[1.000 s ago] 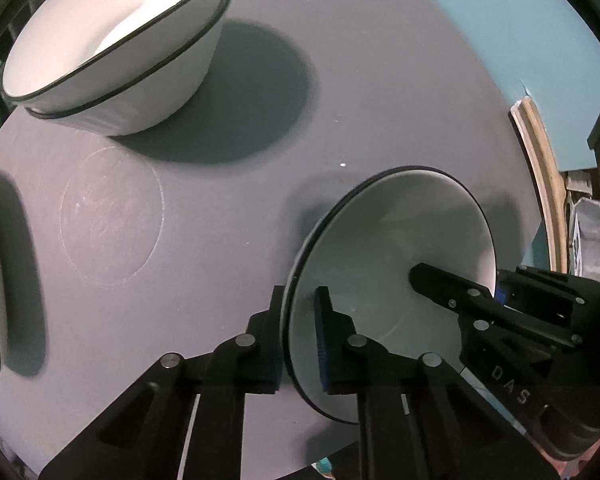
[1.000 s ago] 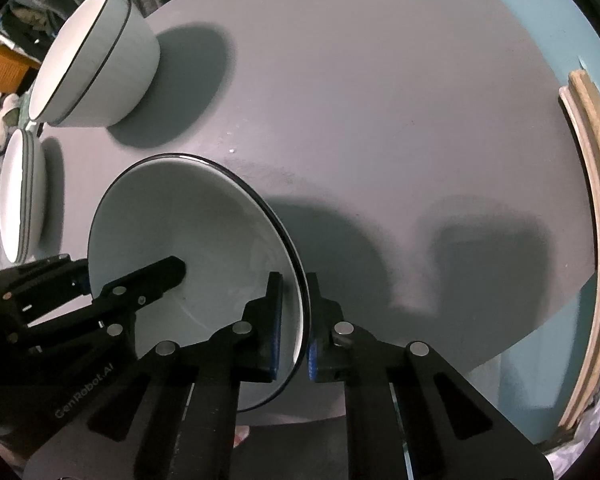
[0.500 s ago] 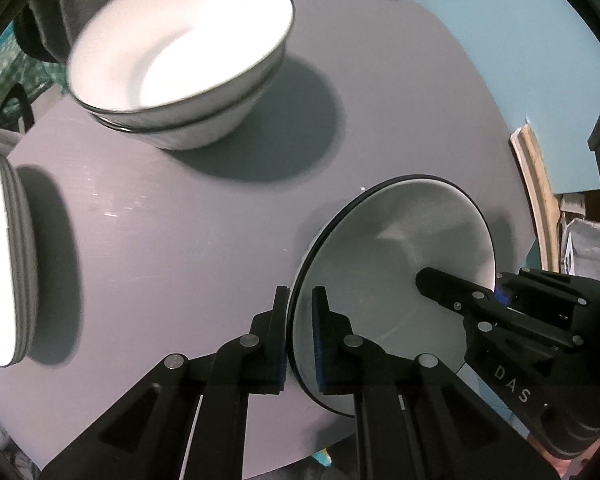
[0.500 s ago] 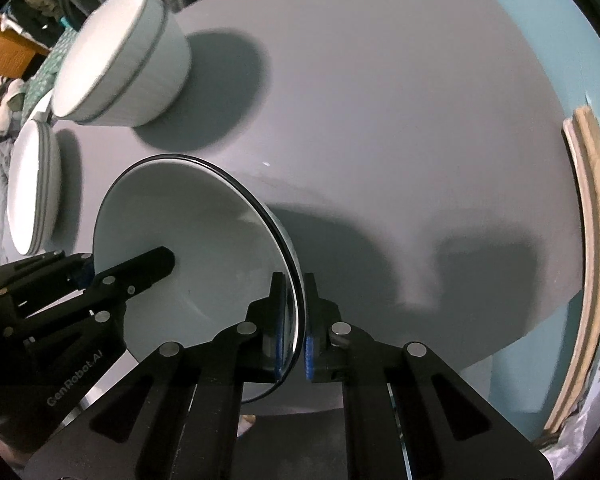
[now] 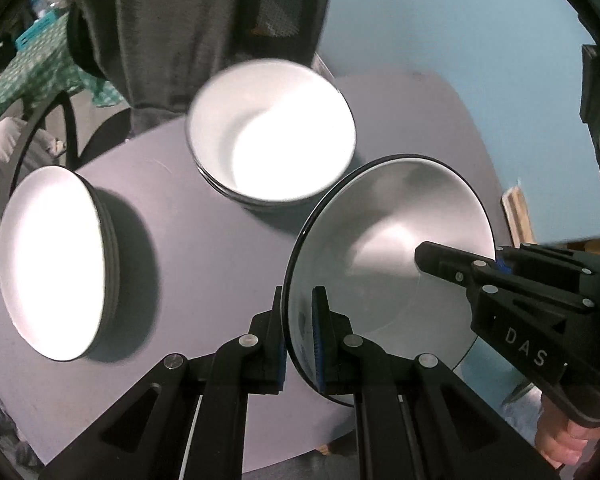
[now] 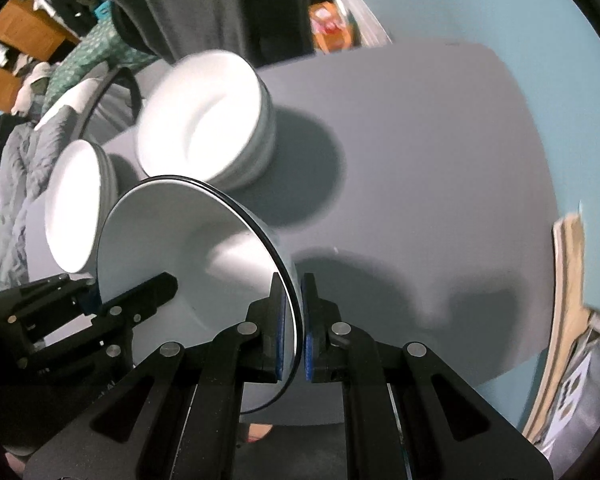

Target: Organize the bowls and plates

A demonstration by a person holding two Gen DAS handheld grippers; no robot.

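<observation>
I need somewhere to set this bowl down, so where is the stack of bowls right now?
The stack of bowls sits on the grey table toward its far edge, behind the held bowl and right of the plate stack.

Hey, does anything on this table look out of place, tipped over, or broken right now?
Nothing stands out. The stacked bowls and plate stack sit neatly on the table; the held bowl looks intact.

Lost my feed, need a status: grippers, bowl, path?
Left gripper and right gripper both shut on bowl rim, opposite sides. Bowl airborne above table. Stacked bowls just beyond, nothing between.
</observation>
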